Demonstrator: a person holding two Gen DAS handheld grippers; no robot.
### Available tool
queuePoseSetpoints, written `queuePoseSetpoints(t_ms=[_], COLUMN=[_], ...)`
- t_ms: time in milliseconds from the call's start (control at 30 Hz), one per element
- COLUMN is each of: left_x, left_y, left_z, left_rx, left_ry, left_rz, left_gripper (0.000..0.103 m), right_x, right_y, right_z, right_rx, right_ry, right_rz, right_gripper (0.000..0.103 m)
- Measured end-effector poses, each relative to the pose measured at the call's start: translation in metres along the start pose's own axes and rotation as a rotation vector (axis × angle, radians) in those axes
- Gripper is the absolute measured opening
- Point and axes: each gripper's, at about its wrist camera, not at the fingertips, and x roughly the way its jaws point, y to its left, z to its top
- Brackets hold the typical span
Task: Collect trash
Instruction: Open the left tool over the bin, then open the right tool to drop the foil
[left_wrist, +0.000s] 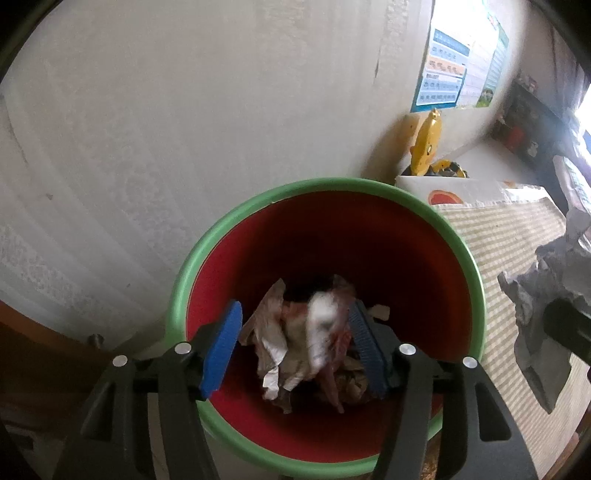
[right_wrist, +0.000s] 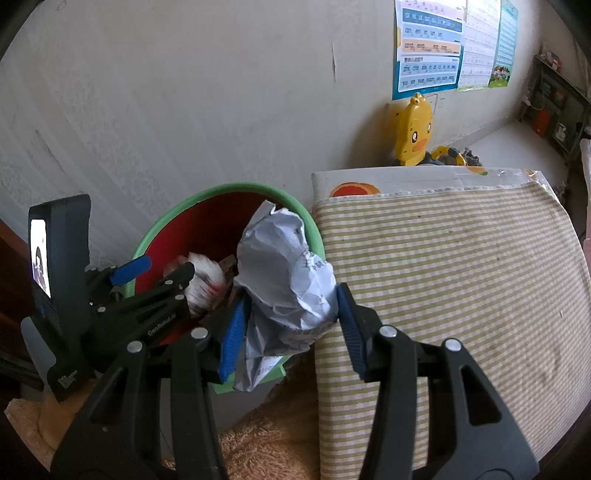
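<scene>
Two grippers work over one bin. We hold the left gripper (left_wrist: 295, 347) above the mouth of the red bin with the green rim (left_wrist: 207, 251), its blue pads (left_wrist: 221, 347) spread apart. A white and reddish wrapper (left_wrist: 325, 332), blurred, sits between them; it lies close against the right-hand pad, and we cannot tell whether it touches. Beneath it the bin holds a heap of crumpled papers and wrappers (left_wrist: 273, 343).

Our right gripper (right_wrist: 291, 328) is clamped on a crumpled ball of white printed paper (right_wrist: 288, 273), one pad on each side. In the right wrist view the ball hangs in front of the bin's near right rim, just beside the edge of a green-and-white striped cloth (right_wrist: 443, 280) covering a raised surface next to the bin. The left gripper (right_wrist: 159, 269) shows there too, reaching over the bin (right_wrist: 221, 192).

Behind stands a pale wall (right_wrist: 184, 92) with charts (right_wrist: 428, 48), and a yellow duck toy (right_wrist: 415, 129).
</scene>
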Motion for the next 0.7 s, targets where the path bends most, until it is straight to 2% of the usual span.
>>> queuePoseSetpoints(t_ms=[200, 267, 600, 667, 700], left_x=[-0.003, -0.004, -0.013, -0.014, -0.015], left_y=[0.004, 0.005, 0.012, 0.013, 0.014], left_z=[0.002, 0.003, 0.007, 0.007, 0.007], left_rx=[-0.009, -0.013, -0.047, -0.058, -0.065], left_ry=[-0.013, -0.023, -0.057, -0.062, -0.065], left_rz=[0.007, 0.012, 0.029, 0.035, 0.034], left_gripper=[0.063, 0.068, 0.070, 0.078, 0.078], right_x=[0.007, 0.009, 0.017, 0.014, 0.013], right_y=[0.006, 0.008, 0.017, 0.017, 0.017], right_z=[0.000, 0.000, 0.002, 0.006, 0.010], right_rx=[-0.016, -0.022, -0.032, -0.020, -0.011], right_ry=[0.012, 0.018, 0.024, 0.008, -0.005], right_rz=[-0.004, -0.002, -0.007, -0.007, -0.009], right_gripper=[0.046, 0.046, 0.046, 0.051, 0.054])
